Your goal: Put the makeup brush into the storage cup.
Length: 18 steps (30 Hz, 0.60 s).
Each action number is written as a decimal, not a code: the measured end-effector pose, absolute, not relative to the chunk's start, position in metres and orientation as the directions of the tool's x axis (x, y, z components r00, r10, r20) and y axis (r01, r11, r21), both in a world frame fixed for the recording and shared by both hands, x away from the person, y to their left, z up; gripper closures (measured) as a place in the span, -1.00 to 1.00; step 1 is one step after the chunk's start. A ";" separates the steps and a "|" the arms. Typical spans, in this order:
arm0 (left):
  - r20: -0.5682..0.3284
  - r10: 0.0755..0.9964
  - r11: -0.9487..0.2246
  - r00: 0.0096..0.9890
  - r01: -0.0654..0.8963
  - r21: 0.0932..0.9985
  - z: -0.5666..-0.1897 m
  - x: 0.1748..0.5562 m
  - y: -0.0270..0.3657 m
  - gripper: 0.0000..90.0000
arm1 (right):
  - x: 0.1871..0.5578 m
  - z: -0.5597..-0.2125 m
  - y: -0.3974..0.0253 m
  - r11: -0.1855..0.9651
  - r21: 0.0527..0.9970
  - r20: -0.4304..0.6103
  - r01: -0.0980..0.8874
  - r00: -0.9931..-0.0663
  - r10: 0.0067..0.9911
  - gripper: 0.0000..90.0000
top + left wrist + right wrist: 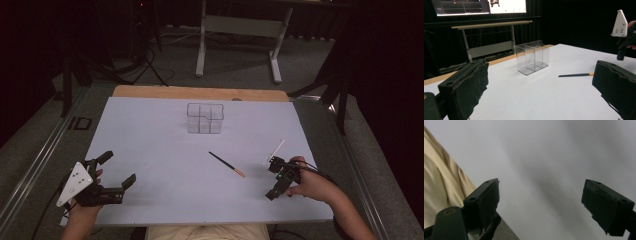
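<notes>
High view: we see the left gripper at the table's near-left corner, jaws spread wide w/ nothing between them, grey three-cornered plate on top, held by the person's left hand. Left gripper view confirms: both black jaws stand far apart at the frame's edges, only bare white surface between.

Right gripper sits near the table's right edge in the high view, gripped by the right hand, pointing back toward the near edge. In the right gripper view we see its jaws also set wide apart, empty, aimed down at the white surface, w/ beige cloth at the left of that frame. Left gripper view also catches the right gripper far off at upper right, its white plate up.

Outward from there: a dark pencil w/ an orange end lies flat on the white table, approx. mid-table, between the two grippers and apart from both. A thin white stick lies just beyond the right gripper; we can't tell if they touch. Further back, near the table's centre-far side, stands a clear plastic organizer w/ compartments, upright. Same box shows in the left gripper view, pencil to its right.
</notes>
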<state>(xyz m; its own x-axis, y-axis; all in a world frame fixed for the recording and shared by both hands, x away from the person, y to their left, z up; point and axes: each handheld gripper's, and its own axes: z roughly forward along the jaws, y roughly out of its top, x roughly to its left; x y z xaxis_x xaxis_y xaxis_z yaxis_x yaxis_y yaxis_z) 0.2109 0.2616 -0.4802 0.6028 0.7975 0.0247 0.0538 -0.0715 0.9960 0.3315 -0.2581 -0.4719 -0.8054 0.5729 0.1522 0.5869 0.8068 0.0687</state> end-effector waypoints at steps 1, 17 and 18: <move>0.025 0.798 -0.072 0.603 0.054 0.996 -0.480 0.211 0.262 -0.98 | 0.332 -0.471 -0.255 0.811 0.072 0.149 0.581 -0.810 0.567 -0.65; 0.028 0.795 -0.076 0.605 0.053 0.996 -0.480 0.211 0.262 -0.98 | 0.347 -0.464 -0.213 0.848 0.186 0.097 0.496 -0.868 0.486 -0.22; 0.029 0.794 -0.078 0.607 0.054 0.995 -0.481 0.211 0.262 -0.98 | 0.348 -0.464 -0.211 0.853 0.199 0.083 0.482 -0.876 0.475 -0.19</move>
<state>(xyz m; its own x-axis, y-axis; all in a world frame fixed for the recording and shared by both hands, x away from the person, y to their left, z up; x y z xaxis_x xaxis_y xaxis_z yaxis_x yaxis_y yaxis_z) 0.2106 0.2617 -0.4806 0.6068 0.7943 0.0292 0.0543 -0.0781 0.9955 0.3477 -0.2108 -0.4637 -0.8760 0.4752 0.0828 0.4818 0.8535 0.1987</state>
